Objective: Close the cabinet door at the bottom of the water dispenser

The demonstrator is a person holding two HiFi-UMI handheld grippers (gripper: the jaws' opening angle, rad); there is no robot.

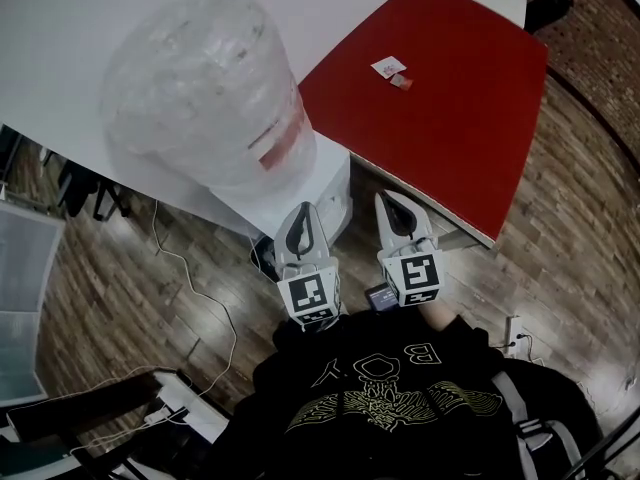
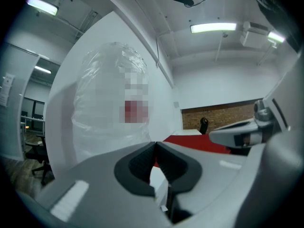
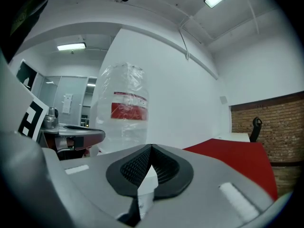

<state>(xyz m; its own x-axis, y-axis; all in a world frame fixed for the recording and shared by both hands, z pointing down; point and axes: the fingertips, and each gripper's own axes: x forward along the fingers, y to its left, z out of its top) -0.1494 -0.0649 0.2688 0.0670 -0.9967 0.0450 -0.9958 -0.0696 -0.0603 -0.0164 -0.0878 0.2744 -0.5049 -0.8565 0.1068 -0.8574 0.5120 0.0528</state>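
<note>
Head view, with both gripper views. The water dispenser (image 1: 332, 186) stands against the white wall (image 1: 60, 28), and its clear water bottle (image 1: 200, 88) is upright on top.

You hold both tongs level in front of the dispenser, at about the height of its upper body. The left tongs (image 1: 300, 213) have their pads pressed together with nothing between them. The right tongs (image 1: 392, 203) are closed the same way and also hold nothing.

The cabinet door appears in no view. By the task's wording it sits low on the dispenser's front, which puts it ahead of and well below both tongs, under the bottle's overhang. Whether it stands ajar or lies flush cannot be read, so the scene fits a door that is open as well as one that is closed.

The left tongs point straight at the dispenser's front face. The right tongs point just past its right corner, so the left is the better aligned of the two. As a judgement, the door's long axis probably runs upright, along the dispenser's height.

Room to move, relative to the dispenser:
- **Right:** the edge of the red bench (image 1: 440, 108) stands just beside it.
- **Left:** the wooden floor (image 1: 110, 268) is open but crossed by loose cables (image 1: 190, 268).
- **Front:** your own body fills the space.
</note>
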